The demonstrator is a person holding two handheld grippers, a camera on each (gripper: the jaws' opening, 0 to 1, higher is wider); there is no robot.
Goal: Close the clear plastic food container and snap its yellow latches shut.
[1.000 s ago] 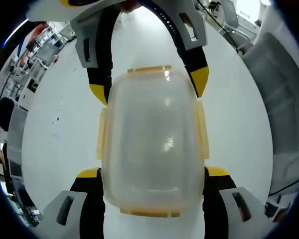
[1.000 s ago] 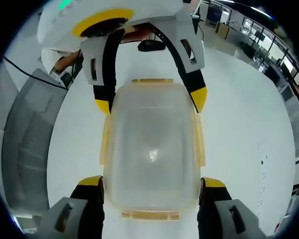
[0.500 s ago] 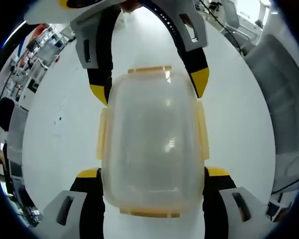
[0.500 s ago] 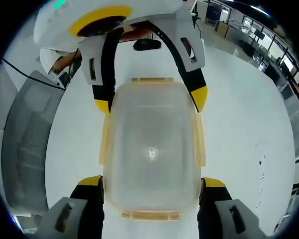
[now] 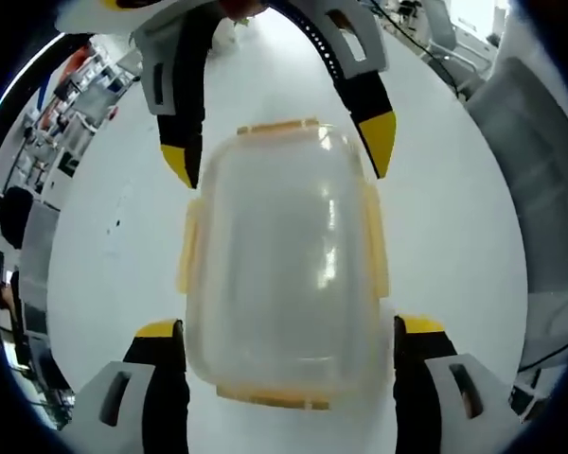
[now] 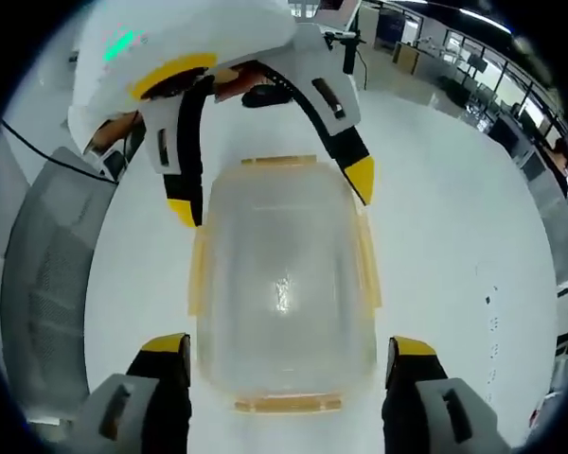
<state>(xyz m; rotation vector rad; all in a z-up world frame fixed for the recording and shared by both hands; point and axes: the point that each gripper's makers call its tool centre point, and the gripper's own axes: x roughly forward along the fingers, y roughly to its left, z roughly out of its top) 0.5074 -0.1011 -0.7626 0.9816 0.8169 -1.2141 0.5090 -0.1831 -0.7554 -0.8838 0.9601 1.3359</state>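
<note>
The clear plastic container (image 5: 284, 255) (image 6: 284, 284) lies on a white table with its lid on. Its yellow latches (image 5: 374, 241) (image 6: 197, 274) lie flat along the sides and ends. My left gripper (image 5: 289, 326) is open, its yellow-tipped jaws flanking the near end of the container with a thin gap on each side. My right gripper (image 6: 289, 345) is open too, straddling the opposite end with clear gaps. Each gripper faces the other: the right gripper (image 5: 277, 151) stands at the far end in the left gripper view, and the left gripper (image 6: 270, 194) in the right gripper view.
A grey mesh chair (image 5: 540, 218) (image 6: 47, 274) stands beside the white table (image 5: 104, 236). A small dark object (image 6: 265, 95) lies on the table beyond the container. Desks and office gear (image 6: 511, 104) stand further off.
Both pairs of jaws have spread a little wider and come off the container's sides. Both views have shifted slightly. The container stays on the table.
</note>
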